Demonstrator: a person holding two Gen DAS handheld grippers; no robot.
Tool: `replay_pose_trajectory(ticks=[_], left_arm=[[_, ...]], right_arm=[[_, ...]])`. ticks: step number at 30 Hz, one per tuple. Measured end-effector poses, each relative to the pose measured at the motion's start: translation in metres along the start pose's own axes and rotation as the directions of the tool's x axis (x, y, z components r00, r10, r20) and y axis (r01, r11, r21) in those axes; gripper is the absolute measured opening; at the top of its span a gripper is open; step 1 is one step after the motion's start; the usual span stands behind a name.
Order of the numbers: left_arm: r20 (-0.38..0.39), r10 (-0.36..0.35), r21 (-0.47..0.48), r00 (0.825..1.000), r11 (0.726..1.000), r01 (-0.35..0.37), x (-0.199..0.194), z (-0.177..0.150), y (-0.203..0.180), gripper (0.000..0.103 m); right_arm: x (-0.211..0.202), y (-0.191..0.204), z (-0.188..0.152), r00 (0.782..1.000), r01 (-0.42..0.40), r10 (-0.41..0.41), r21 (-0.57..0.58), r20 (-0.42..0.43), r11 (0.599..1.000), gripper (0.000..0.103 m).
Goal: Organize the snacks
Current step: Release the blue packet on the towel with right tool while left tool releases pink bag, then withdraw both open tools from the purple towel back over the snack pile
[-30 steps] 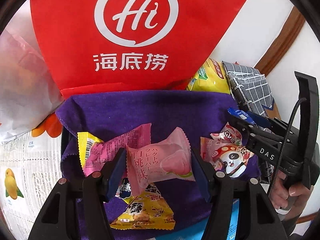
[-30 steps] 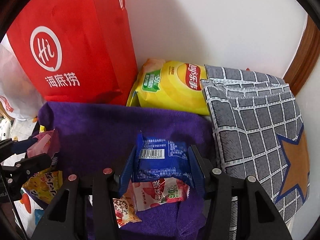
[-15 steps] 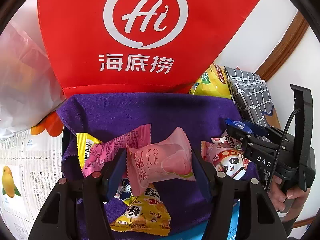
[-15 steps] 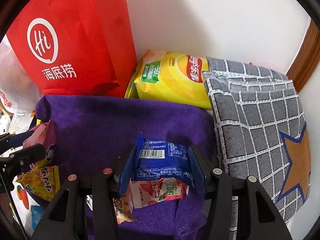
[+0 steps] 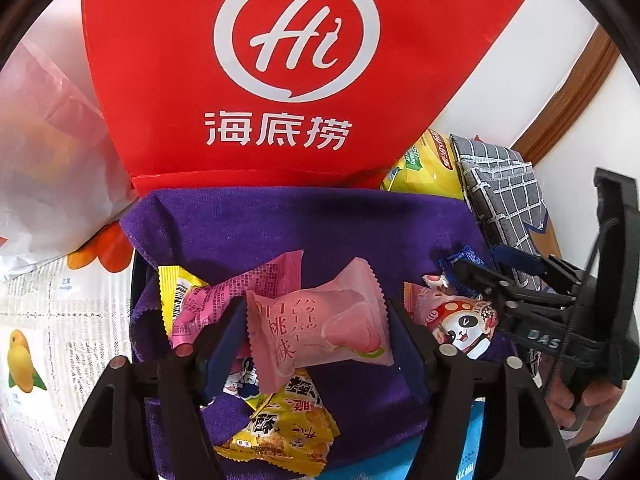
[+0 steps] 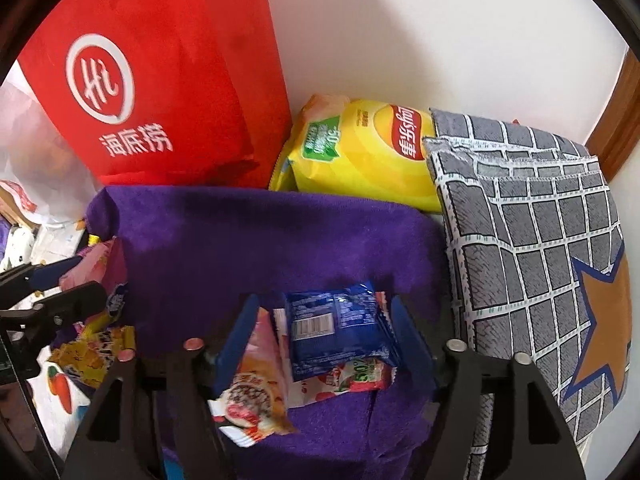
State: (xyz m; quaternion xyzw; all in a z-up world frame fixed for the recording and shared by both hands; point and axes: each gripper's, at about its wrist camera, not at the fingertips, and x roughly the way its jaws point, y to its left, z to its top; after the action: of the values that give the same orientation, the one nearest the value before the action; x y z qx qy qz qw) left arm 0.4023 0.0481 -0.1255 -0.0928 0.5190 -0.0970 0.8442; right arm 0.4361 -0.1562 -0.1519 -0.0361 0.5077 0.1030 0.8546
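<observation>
A purple cloth (image 5: 304, 232) holds a pile of small snack packets. My left gripper (image 5: 316, 314) hovers low over it with its jaws opening. A pink peach packet (image 5: 320, 328) lies between the fingers, resting on a magenta packet (image 5: 248, 284) and a yellow one (image 5: 288, 432), and the pads no longer squeeze it. My right gripper (image 6: 324, 308) is also opening. A blue packet (image 6: 336, 328) lies loose between its fingers on a strawberry packet (image 6: 352, 380), with a clear gap on the left. A panda packet (image 5: 460, 324) lies under the right gripper (image 5: 476, 280).
A red paper bag (image 5: 280, 80) stands behind the cloth against the white wall. A yellow chips bag (image 6: 360, 156) and a grey checked cloth bag (image 6: 540, 240) are at the back right. A white plastic bag (image 5: 48, 160) and printed paper (image 5: 52, 320) lie to the left.
Both grippers' jaws have widened. The blue packet has dropped out of the right gripper's hold onto the strawberry packet. The pink packet has come free of the left pads.
</observation>
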Motion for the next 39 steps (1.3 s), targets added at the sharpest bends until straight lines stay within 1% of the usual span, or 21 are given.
replay_pose_trajectory(ticks=[2, 4, 5, 8, 10, 12, 15, 19, 21, 22, 27, 29, 32, 37, 39], left_arm=[[0.006, 0.009, 0.009, 1.000, 1.000, -0.009, -0.005, 0.000, -0.002, 0.073], [0.025, 0.003, -0.001, 1.000, 1.000, -0.003, -0.012, 0.000, -0.003, 0.085], [0.035, -0.002, -0.009, 0.999, 1.000, 0.003, -0.015, 0.000, -0.003, 0.086], [0.054, -0.022, -0.014, 0.998, 1.000, 0.023, -0.027, 0.001, -0.005, 0.087], [0.068, -0.025, -0.008, 0.997, 1.000, 0.026, -0.035, -0.001, -0.008, 0.087], [0.082, -0.020, -0.003, 0.996, 1.000, 0.020, -0.042, -0.001, -0.011, 0.087], [0.112, 0.006, 0.021, 0.994, 1.000, -0.008, -0.056, -0.004, -0.020, 0.087], [0.184, -0.038, 0.047, 0.982, 0.998, 0.030, -0.087, -0.010, -0.030, 0.087], [0.211, -0.049, 0.066, 0.976, 0.997, 0.036, -0.101, -0.013, -0.035, 0.087], [0.220, -0.048, 0.069, 0.974, 0.997, 0.033, -0.107, -0.015, -0.036, 0.087], [0.243, -0.013, 0.087, 0.970, 0.996, -0.009, -0.135, -0.036, -0.039, 0.087], [0.256, 0.002, 0.077, 0.967, 0.997, -0.022, -0.146, -0.048, -0.034, 0.087], [0.254, 0.029, 0.051, 0.967, 0.998, -0.043, -0.159, -0.066, -0.026, 0.087], [0.259, 0.060, 0.004, 0.964, 0.998, -0.064, -0.175, -0.098, -0.011, 0.087], [0.256, 0.076, -0.009, 0.964, 0.997, -0.076, -0.179, -0.111, -0.006, 0.087]], right_arm=[[-0.008, -0.001, 0.000, 1.000, -0.009, 0.009, 0.008, 0.020, 1.000, 0.076], [-0.020, -0.002, 0.000, 0.999, -0.006, 0.005, 0.018, 0.040, 1.000, 0.077], [-0.025, -0.002, 0.002, 0.999, -0.003, 0.002, 0.022, 0.051, 1.000, 0.078], [-0.042, -0.004, 0.004, 0.996, -0.009, 0.006, 0.032, 0.091, 0.999, 0.081], [-0.054, 0.000, 0.000, 0.993, -0.006, 0.001, 0.045, 0.117, 0.999, 0.083], [-0.066, 0.004, -0.004, 0.993, 0.002, -0.008, 0.047, 0.119, 0.999, 0.083], [-0.084, 0.010, -0.012, 0.992, 0.016, -0.022, 0.049, 0.124, 0.999, 0.083], [-0.115, 0.016, -0.028, 0.987, 0.024, -0.031, 0.048, 0.158, 0.999, 0.084], [-0.131, 0.018, -0.038, 0.983, 0.025, -0.034, 0.053, 0.183, 0.998, 0.090], [-0.140, 0.020, -0.043, 0.980, 0.023, -0.034, 0.057, 0.196, 0.998, 0.091], [-0.168, 0.031, -0.069, 0.973, 0.051, -0.059, 0.044, 0.225, 0.998, 0.092], [-0.175, 0.036, -0.077, 0.971, 0.060, -0.068, 0.041, 0.230, 0.997, 0.092], [-0.183, 0.041, -0.091, 0.970, 0.062, -0.069, 0.038, 0.234, 0.997, 0.092], [-0.193, 0.048, -0.119, 0.964, 0.021, -0.031, 0.041, 0.264, 0.999, 0.092], [-0.193, 0.049, -0.130, 0.966, 0.000, -0.012, 0.048, 0.257, 0.999, 0.092]])
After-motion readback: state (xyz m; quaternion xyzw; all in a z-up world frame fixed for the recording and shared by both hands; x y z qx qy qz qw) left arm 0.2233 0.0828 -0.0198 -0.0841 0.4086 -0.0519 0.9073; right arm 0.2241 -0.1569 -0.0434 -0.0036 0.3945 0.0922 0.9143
